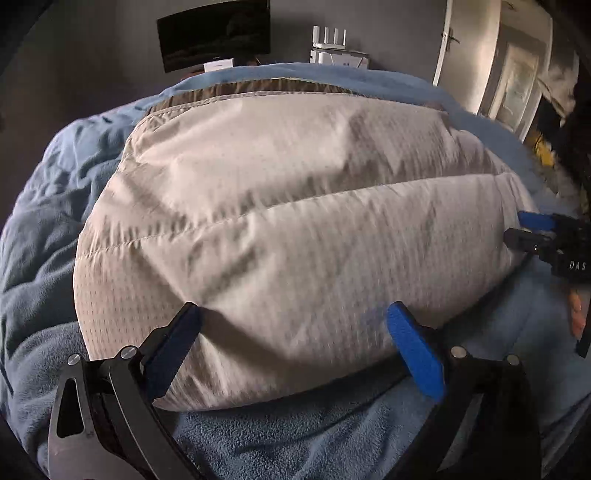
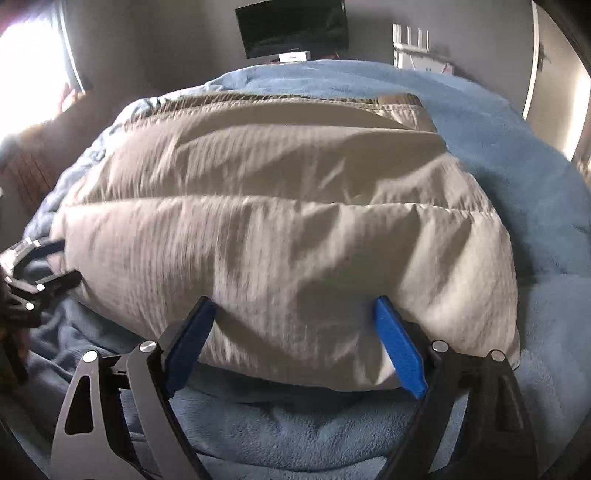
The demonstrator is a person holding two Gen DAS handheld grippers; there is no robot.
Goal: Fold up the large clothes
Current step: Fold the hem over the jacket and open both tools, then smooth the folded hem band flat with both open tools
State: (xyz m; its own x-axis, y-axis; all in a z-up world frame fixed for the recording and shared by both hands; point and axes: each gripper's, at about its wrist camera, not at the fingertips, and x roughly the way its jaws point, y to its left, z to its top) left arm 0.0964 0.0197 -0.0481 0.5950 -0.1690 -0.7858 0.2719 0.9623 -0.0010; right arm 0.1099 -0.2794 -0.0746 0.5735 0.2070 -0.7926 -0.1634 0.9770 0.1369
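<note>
Lying folded on the blue fleece blanket [image 1: 303,435] of the bed, the beige quilted jacket [image 1: 288,221] fills most of both wrist views. Left gripper [image 1: 295,317]: jaws spread wide, blue pads set against the jacket's near edge, nothing pinched between them. Right gripper [image 2: 295,306]: likewise released, fingers apart at the near edge further along the same side. Each gripper shows at the margin of the other's view. Jacket's darker brown layer shows along its far edge. Beyond the bed: dark monitor [image 2: 291,27] on the grey wall, white router [image 1: 330,37] beside it, white door [image 1: 465,48] to the right.
</note>
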